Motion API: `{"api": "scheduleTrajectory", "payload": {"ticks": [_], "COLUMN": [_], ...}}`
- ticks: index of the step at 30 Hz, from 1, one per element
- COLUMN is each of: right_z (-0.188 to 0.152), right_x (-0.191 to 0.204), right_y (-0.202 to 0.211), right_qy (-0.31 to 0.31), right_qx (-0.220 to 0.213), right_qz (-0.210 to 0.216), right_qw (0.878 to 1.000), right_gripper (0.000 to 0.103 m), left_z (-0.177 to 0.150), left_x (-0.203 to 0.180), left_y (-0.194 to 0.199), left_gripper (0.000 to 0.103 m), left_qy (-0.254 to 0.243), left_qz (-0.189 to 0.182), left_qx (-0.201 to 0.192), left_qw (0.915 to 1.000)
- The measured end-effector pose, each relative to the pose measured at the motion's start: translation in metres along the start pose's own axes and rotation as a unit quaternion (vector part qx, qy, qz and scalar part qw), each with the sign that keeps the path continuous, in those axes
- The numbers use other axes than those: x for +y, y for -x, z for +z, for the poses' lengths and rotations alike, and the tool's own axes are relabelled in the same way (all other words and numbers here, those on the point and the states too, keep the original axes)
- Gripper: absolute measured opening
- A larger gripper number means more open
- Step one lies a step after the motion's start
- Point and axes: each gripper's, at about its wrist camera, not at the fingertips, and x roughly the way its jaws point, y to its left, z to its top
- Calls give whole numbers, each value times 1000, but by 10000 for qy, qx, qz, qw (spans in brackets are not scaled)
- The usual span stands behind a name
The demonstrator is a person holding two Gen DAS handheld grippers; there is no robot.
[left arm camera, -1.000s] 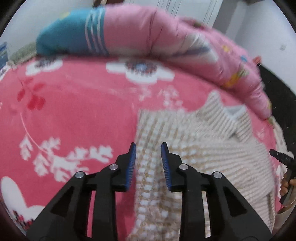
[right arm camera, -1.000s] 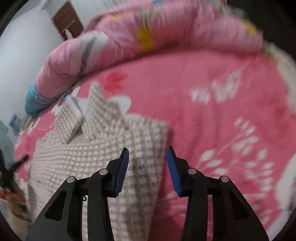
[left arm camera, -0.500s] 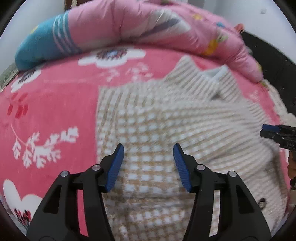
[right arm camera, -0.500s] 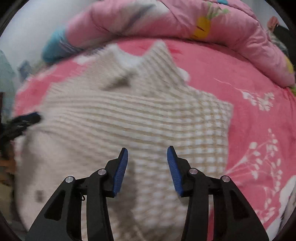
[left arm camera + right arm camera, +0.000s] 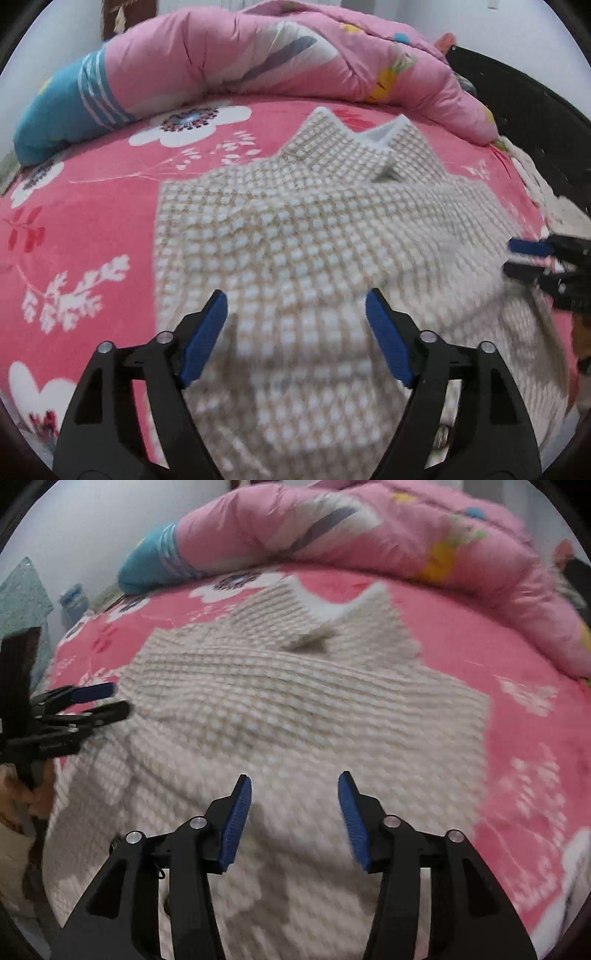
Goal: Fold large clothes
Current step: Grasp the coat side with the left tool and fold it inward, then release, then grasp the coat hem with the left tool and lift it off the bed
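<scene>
Left wrist view, checked shirt [image 5: 295, 236] beneath open left tool [image 5: 295, 314]

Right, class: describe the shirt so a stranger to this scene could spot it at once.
Start at the bed's pink flowered blanket, with a rolled pink quilt along its far edge. In the blanket's middle lies the shirt, collar towards the quilt. It is the only beige-and-white checked cloth there, with a pointed collar.

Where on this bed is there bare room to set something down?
Bare pink blanket lies left of the checked shirt, below the rolled quilt; another patch lies right of it. The middle is crowded: shirt and both open grippers.
</scene>
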Motion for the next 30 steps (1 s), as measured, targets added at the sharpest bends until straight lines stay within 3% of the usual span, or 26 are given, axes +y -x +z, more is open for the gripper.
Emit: {"api": "scheduleTrajectory", "payload": {"ticks": [2,4,6,10,12,15,17,23,27,30], "right_z": [-19,-29,-28,-30,-43,-73,-93,-150,-168,-174], "right_x": [-17,-40,-47,-41,-33,-14,8,43,44,44], "right_y": [-8,-30,-25,26,54,81,86,68,51,52], "right_qy": [-165,-475,-721,-860,-829,-752,-666,-421,-356,-383], "right_qx": [129,312,288,-57,-271,-411,-351,63,233,210], "right_qz": [-546,-252,-158,79,144,351,452,134,-195,-240], "right_qw": [9983,9981,9969,9962,9961,9957,9961,9990,9989,9988], "right_gripper": [60,64,64,66,72,83,84,85,92,97], "left_z": [-11,-18,-16,-18,-27,-52,-75,-148,-190,-226], "left_x": [3,2,-7,-7,-7,-7,-6,1,8,13], "left_y": [-13,-22,-18,18,38,68,89,143,167,185], "left_gripper": [82,84,84,84,84,84,84,84,84,84], "left_qy": [33,-34,-179,111,93,77,100,363,587,897], "left_qz": [147,245,509,290,372,445,459,448,594,464], "left_qx": [329,378,328,248,172,176,176,-16,-150,-253], "left_qw": [9993,9990,9980,9992,9991,9988,9987,9983,9964,9946]}}
